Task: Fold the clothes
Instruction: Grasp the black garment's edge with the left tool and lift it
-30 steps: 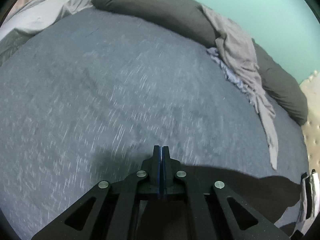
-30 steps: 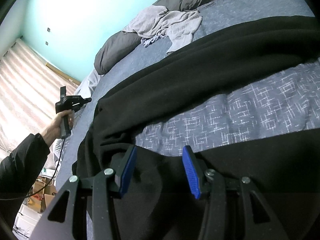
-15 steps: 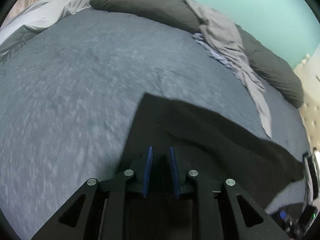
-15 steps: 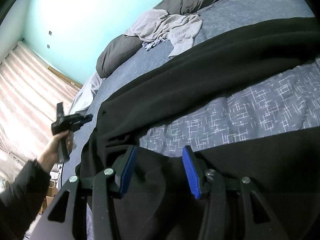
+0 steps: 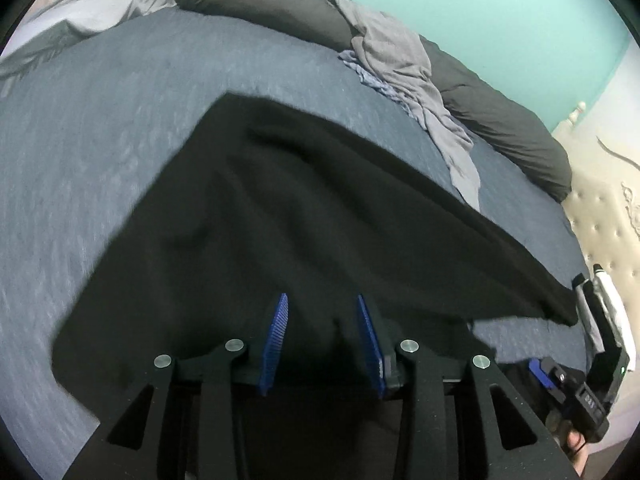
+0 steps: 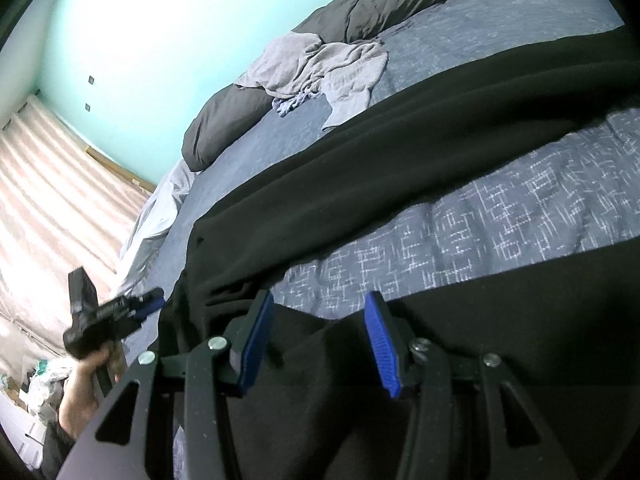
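Observation:
A large black garment [image 5: 304,216] lies spread on the blue-grey bed [image 5: 100,128]. My left gripper [image 5: 322,300] hovers open over its near edge, blue pads apart with nothing between them. In the right wrist view the same black garment [image 6: 400,148] runs across the bed in a folded band, with more black cloth under my right gripper [image 6: 320,300], which is open and empty. The left gripper [image 6: 120,312] shows at the left of that view, held in a person's hand [image 6: 86,384]. The right gripper [image 5: 568,384] shows at the lower right of the left wrist view.
A crumpled grey garment [image 5: 404,64] lies over a dark grey duvet roll [image 5: 280,4] at the far side of the bed. A light grey sheet [image 5: 92,12] is bunched at the far left. A cream tufted headboard [image 5: 608,208] stands on the right, below a teal wall [image 5: 480,0].
My left gripper was shut and has opened wide, letting go of the black garment, which now lies spread out in front of it. The right gripper stayed open and nearly still.

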A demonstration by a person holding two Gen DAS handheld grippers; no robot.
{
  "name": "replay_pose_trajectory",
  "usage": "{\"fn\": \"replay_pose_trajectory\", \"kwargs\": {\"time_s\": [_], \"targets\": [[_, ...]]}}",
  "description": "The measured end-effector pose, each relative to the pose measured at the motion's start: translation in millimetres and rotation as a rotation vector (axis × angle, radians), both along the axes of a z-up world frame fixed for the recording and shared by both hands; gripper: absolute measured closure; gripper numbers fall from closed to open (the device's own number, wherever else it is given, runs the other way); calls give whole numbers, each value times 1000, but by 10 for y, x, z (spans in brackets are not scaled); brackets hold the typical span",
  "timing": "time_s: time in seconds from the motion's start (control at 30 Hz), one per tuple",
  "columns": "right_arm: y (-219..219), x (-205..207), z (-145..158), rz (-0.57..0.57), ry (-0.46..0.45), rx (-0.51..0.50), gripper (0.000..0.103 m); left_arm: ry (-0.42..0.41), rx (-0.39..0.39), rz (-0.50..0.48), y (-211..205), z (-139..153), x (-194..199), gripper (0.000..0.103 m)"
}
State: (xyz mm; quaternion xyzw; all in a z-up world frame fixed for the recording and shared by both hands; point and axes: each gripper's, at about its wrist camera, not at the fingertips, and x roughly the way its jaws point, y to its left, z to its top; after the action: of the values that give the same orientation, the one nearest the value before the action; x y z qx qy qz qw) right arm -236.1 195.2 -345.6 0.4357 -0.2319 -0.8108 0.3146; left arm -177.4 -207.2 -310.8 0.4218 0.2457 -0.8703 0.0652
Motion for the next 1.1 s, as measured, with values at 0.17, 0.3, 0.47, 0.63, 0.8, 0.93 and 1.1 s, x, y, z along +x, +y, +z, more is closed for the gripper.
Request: {"fn": "replay_pose_trajectory", "kwargs": {"time_s": [0.17,0.3,0.47,0.63,0.8,0.93,1.1], "targets": [[5,82,-15,9,4,37,55,3,-37,-37,300,-67,273,55],[38,158,-27,14,4,51,55,11,-32,-39,290,-62,474,51],[40,241,-46,27,8,66,55,28,-8,26,157,-83,703,49],[134,374,-65,20,2,83,55,48,0,138,-85,-56,987,49],[305,503,-21,-32,11,81,55,37,27,228,-328,-132,1228,45],[420,578,-30,-80,3,69,55,35,103,278,-483,-271,1296,45],[447,628,-40,-108,-8,56,55,43,139,292,-559,-365,1220,45]]}}
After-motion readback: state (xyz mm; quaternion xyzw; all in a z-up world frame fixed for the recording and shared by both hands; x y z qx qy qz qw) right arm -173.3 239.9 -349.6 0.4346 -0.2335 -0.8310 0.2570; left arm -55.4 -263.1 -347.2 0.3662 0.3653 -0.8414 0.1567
